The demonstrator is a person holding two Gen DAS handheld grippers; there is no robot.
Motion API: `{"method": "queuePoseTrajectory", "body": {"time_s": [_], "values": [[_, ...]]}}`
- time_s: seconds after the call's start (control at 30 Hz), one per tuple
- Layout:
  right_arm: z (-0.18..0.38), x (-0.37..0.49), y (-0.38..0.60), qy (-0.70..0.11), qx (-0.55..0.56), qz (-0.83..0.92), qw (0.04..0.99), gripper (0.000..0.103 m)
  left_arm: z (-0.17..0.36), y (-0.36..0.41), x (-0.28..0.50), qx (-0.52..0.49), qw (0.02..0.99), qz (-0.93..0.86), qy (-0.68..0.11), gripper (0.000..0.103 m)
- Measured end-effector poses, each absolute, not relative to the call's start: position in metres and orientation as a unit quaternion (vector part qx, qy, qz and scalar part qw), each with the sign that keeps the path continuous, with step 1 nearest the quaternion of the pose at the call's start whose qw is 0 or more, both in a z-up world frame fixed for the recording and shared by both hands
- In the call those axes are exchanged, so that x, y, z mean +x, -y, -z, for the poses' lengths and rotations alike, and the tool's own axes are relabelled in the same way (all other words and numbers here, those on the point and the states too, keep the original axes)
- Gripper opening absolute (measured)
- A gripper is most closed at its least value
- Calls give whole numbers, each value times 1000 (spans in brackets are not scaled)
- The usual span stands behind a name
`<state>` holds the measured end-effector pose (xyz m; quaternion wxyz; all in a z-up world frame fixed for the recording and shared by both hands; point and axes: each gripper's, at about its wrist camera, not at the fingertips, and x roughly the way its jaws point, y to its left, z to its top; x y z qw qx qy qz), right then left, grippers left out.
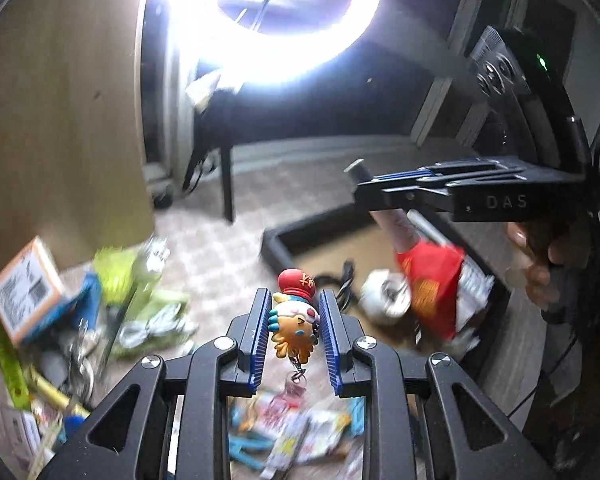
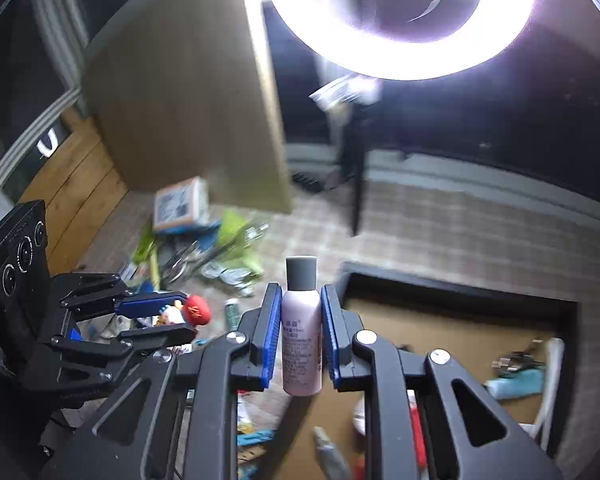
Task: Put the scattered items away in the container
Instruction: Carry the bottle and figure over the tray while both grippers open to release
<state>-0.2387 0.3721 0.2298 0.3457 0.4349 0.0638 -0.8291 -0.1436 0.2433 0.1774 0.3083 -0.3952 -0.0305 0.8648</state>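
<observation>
Blue ribbed pads line the black jaws of both grippers. The left gripper (image 1: 295, 330) is closed on a small rubbery cartoon keychain figure (image 1: 294, 320) with a red cap, orange body and a metal clasp dangling below it; the pads press its two sides. The right gripper (image 2: 301, 336) is closed on a small pale lilac plastic bottle (image 2: 302, 344), a smooth cylinder with a grey cap and printed text, held upright between the pads with the cap sticking out past the jaw tips.

Both are held in the air above a floor with a checked beige pattern. Below lies the container (image 2: 460, 292), a shallow rectangular box with a dark rim and a brown cardboard-like bottom. Inside it are a teal item, a white stick-like piece and some small metal parts, all blurred. In the left wrist view the container (image 1: 278, 246) also holds a crinkled red packet (image 1: 434, 286) and a white roll (image 1: 384, 294).

Left of the container, a scattered pile (image 2: 204, 256) remains on the floor: a cardboard carton with an orange edge (image 2: 180, 204), lime-green wrappers and metal bits. A bright ring light (image 2: 404, 52) glares overhead.
</observation>
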Motion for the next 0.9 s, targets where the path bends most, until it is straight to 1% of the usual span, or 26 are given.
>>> {"method": "queuePoseTrajectory", "body": {"time_s": [0.13,0.33,0.57,0.6,0.63,0.67,0.7,0.9], "values": [[-241,-244,-420,-59,429,852,294,20,-192,-274,-147,-378,339,-861,29,23],[-236,-250,-495,-37,439,870,222,20,-197,-316,-151,-376,367,-851,17,23],[-223,-257,-535,-27,447,875,186,20,-204,-357,-163,-373,369,-851,-13,24],[-222,-257,-535,-28,447,875,187,23,-204,-361,-166,-378,365,-851,-14,31],[-222,-258,-537,-29,449,876,176,40,-205,-363,-168,-383,361,-850,-13,43],[-222,-257,-538,-28,448,879,162,58,-206,-363,-170,-384,359,-851,-11,45],[-224,-255,-540,-28,440,884,155,60,-207,-362,-169,-381,358,-852,-9,46],[-229,-250,-537,-22,429,888,163,60,-212,-347,-165,-373,346,-861,-15,46]]}}
